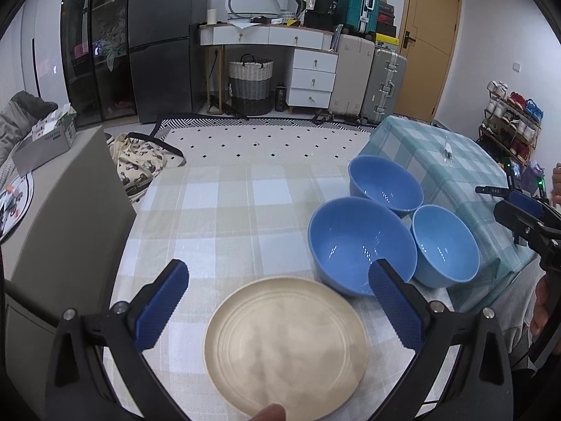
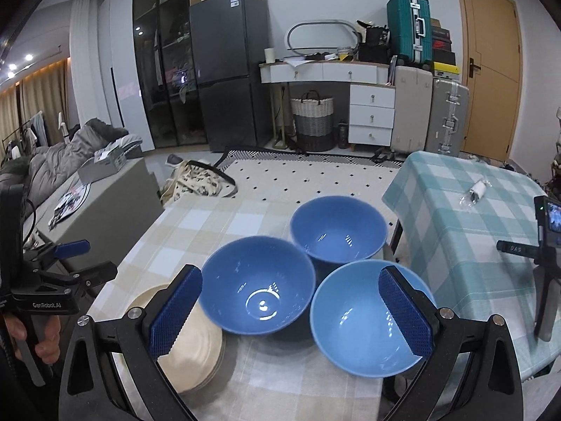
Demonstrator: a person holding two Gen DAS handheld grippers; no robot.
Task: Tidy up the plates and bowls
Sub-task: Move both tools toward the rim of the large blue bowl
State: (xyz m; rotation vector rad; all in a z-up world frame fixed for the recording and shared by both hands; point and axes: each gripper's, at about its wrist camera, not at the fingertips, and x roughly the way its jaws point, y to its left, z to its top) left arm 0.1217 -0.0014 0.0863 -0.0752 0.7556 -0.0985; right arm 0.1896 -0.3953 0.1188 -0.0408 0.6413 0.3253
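A cream plate (image 1: 285, 347) lies on the beige checked tablecloth (image 1: 224, 217), just below my left gripper (image 1: 280, 273), which is open and holds nothing. In the right wrist view the cream plates (image 2: 189, 336) show as a low stack with layered rims. Three blue bowls stand upright and close together to the right: a far bowl (image 1: 385, 184) (image 2: 338, 228), a middle bowl (image 1: 361, 245) (image 2: 257, 284) and a near-right bowl (image 1: 445, 245) (image 2: 368, 319). My right gripper (image 2: 291, 275) hovers open above the bowls and touches none of them.
A second table with a teal checked cloth (image 2: 473, 217) adjoins on the right and carries a small wrapped item (image 2: 473, 191). A camera on a tripod (image 2: 548, 224) stands at the far right. A grey bench (image 1: 70, 210) runs along the left, with a patterned bag (image 2: 196, 179) on the floor.
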